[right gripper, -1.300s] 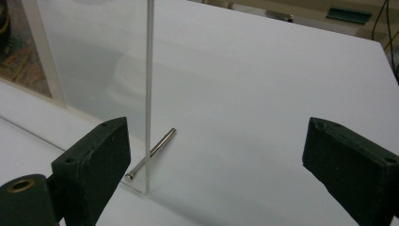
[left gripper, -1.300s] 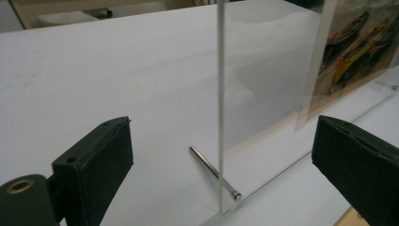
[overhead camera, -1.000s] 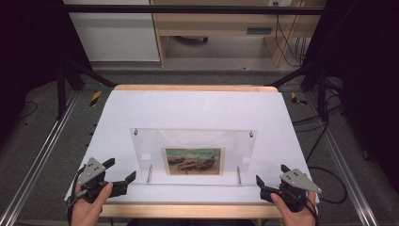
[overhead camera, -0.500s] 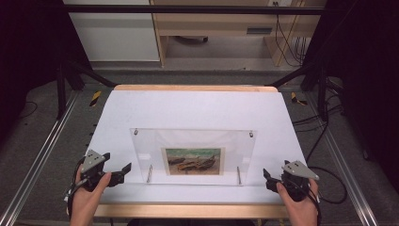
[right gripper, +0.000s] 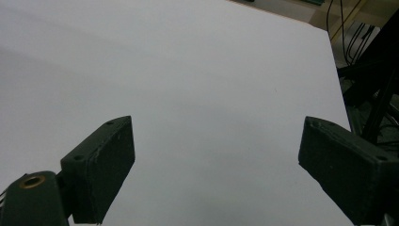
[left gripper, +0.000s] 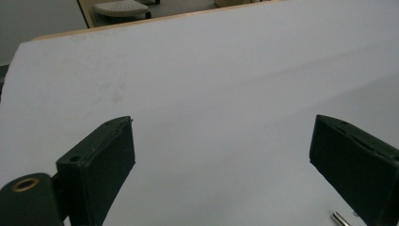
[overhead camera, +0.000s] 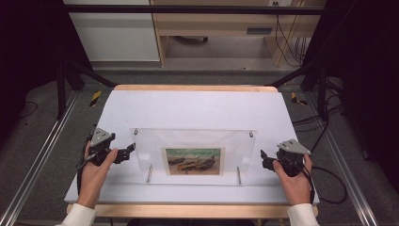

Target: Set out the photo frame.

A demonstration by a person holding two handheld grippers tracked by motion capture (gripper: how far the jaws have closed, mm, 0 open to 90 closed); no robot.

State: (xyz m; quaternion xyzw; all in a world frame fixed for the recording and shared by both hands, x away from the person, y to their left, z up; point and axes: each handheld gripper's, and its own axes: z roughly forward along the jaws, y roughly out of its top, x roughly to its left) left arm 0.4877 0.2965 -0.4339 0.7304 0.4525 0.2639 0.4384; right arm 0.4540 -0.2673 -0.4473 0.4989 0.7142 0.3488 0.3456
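Two grippers flank a clear frame (overhead camera: 193, 155) on the white worktop (overhead camera: 197, 108). Left gripper (overhead camera: 128, 151) jaws wide, empty. Right gripper (overhead camera: 264, 160) jaws, just reopening, wide and empty.

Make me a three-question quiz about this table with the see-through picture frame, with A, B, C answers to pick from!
1. Where is the clear picture frame?
A. Between the two grippers
B. On the floor
C. Behind the far edge of the table

2. How many metal pegs hold the frame up at its front?
A. Five
B. Two
C. None

3. How do the jaws of the left gripper stand?
A. Squeezed on the frame
B. Shut tight on nothing
C. Wide open with nothing between

Answers:
1. A, the high view shows the frame on the white table with the left gripper at one side and the right gripper at the other.
2. B, one peg shows near each lower corner.
3. C, the left gripper view shows only bare table between the two black jaws.
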